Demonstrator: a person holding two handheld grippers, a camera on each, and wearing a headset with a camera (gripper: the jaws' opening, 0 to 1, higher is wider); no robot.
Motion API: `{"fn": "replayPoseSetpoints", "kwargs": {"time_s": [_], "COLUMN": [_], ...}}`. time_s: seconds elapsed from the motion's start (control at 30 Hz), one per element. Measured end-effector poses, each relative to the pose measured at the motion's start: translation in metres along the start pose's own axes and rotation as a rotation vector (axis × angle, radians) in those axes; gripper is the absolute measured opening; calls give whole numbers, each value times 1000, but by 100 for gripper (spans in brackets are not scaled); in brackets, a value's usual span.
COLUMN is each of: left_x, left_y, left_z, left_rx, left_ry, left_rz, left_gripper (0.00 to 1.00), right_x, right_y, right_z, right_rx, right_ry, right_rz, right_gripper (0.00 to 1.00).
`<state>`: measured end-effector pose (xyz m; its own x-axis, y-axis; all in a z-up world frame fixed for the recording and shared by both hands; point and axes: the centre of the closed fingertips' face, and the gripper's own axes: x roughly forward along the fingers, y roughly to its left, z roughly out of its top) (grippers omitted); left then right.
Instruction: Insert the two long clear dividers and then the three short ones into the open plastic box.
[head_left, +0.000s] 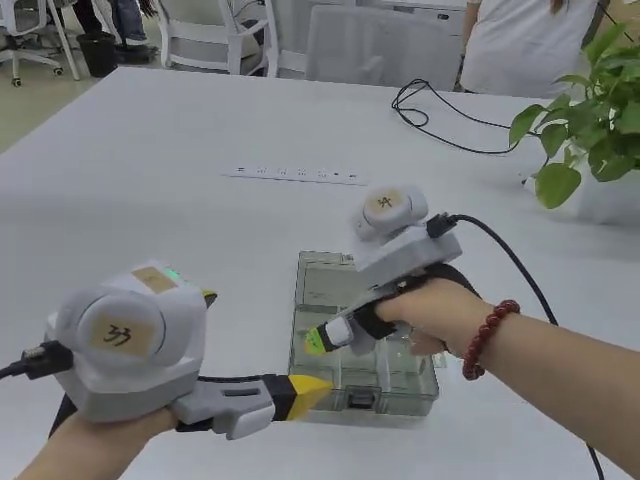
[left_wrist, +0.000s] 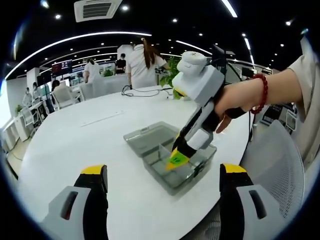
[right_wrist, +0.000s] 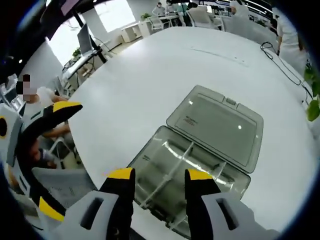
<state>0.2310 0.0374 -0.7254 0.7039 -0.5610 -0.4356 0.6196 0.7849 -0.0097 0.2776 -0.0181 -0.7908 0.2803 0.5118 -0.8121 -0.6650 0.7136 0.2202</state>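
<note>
— On the white table (head_left: 150, 150), how far is the job judged to have come?

— Well on, it is judged, though it is not shown as finished. The clear box (head_left: 420, 398) is laid open on the table, with its lid (right_wrist: 220, 125) folded flat beyond the box's far side. The inside of the box is already partitioned.

— How are the tools set?

— The right gripper (right_wrist: 161, 175) is held over the box, its tips lowered toward the box's near half. Its jaws are kept at a middling gap. Nothing can be made out between them, though a clear strip there would be hard to see. The left gripper (left_wrist: 162, 170) is held close by the box's near corner, its jaws spread wide and empty. Whether the box is touched by it cannot be told.

— And what is held in the box?

— In the right gripper view, a long divider (right_wrist: 172, 170) is seen running the box's length. It is crossed by shorter pieces (right_wrist: 202, 165), so that the box is cut into compartments. The count cannot be fixed, since the edges are lost in glare. Nothing else is seen in the compartments, and the lid is bare.

— What is left, then?

— Probably little: whichever dividers are not yet seated are to be pressed into their slots.
</note>
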Motion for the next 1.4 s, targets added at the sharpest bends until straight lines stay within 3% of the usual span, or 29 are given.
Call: {"fn": "replayPoseSetpoints", "kwargs": {"time_s": [0.13,0.23,0.87,1.0,1.4], "left_x": [0,0,0,0,4], "left_y": [-1,-1,-7,-8,-14], "left_z": [0,0,0,1,2], "left_rx": [0,3,2,7,8], "left_ry": [3,5,14,15,19], "left_rz": [4,6,15,19,16], "left_gripper": [95,95,93,93,92], "right_x": [-11,-18,-49,-56,-74], "right_y": [0,1,-11,-18,-46], "right_z": [3,0,-21,-28,-46], "right_rx": [-87,-121,-293,-361,-399], "right_ry": [-45,-50,-114,-111,-104], "right_rz": [26,45,131,128,117], "right_gripper": [45,47,54,56,57]}}
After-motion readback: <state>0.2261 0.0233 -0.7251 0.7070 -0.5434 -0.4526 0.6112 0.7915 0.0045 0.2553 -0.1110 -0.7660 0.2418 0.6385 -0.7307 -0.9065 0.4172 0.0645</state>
